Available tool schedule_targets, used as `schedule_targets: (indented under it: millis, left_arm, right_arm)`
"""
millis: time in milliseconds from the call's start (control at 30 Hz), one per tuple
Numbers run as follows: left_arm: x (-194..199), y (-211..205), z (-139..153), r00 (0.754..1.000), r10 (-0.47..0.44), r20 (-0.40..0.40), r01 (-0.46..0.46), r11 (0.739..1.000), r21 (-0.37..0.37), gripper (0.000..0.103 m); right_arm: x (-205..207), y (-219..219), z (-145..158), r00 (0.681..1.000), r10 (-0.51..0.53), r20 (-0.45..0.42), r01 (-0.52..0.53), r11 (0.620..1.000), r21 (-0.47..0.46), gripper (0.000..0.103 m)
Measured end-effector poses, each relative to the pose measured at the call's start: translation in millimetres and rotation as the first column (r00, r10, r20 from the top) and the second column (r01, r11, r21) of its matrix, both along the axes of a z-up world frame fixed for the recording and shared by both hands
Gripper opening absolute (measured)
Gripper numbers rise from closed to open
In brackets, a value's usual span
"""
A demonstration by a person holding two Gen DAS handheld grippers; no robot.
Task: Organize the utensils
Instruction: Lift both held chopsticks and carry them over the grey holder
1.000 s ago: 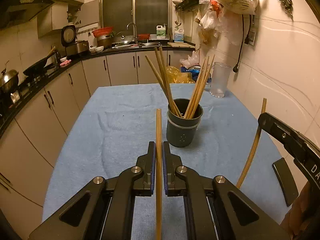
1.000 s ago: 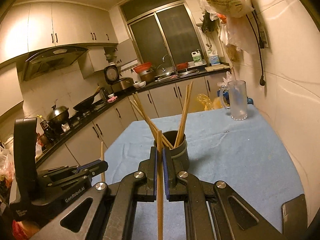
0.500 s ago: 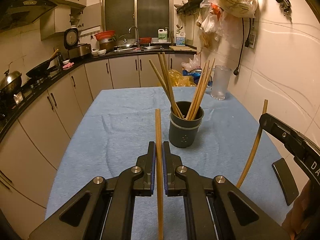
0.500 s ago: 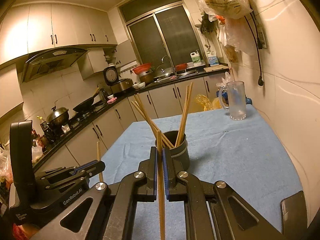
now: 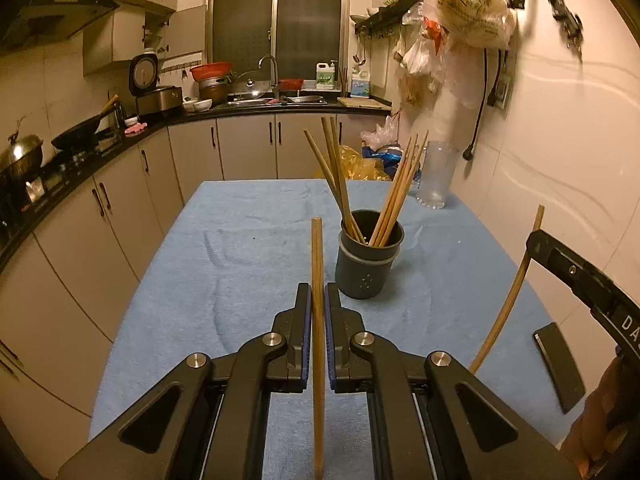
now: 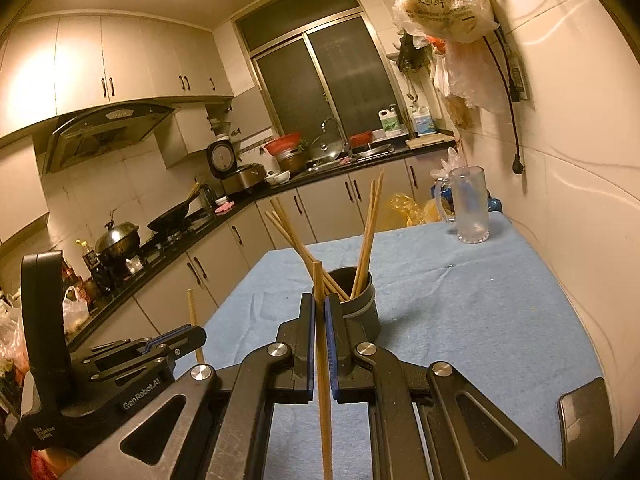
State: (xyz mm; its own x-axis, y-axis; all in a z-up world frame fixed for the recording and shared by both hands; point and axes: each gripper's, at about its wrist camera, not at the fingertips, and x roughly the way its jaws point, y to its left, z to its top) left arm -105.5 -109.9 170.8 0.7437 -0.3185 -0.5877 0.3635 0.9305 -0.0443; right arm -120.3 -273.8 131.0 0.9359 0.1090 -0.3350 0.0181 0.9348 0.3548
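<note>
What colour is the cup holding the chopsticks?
Dark grey cup, clearest in the left wrist view.

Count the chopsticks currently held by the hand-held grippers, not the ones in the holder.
2. One chopstick is clamped in the left hand-held gripper; the other chopstick is clamped in the right hand-held gripper.

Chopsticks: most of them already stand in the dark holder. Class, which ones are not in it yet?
Two: the chopstick clamped in the left gripper and the chopstick clamped in the right gripper. The others lean inside the holder.
</note>
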Motion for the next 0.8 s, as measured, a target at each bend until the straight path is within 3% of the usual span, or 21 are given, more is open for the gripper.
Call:
schedule_targets:
  millis: [267,800]
  left_arm:
    - [6,19,11,1.0,0.021,-0.013,-0.022,0.999,-0.05,0.006]
    - [17,16,28,1.0,0.01,-0.001,-0.01,0.998,-0.06,0.006]
  right_arm:
    - [-6,-8,6,1.0,-0.017,0.015,0.017,1.0,0.014,0.006]
    - [-2,-23,21,0.998,-0.044,0.043,0.043,0.999,0.021,0.006]
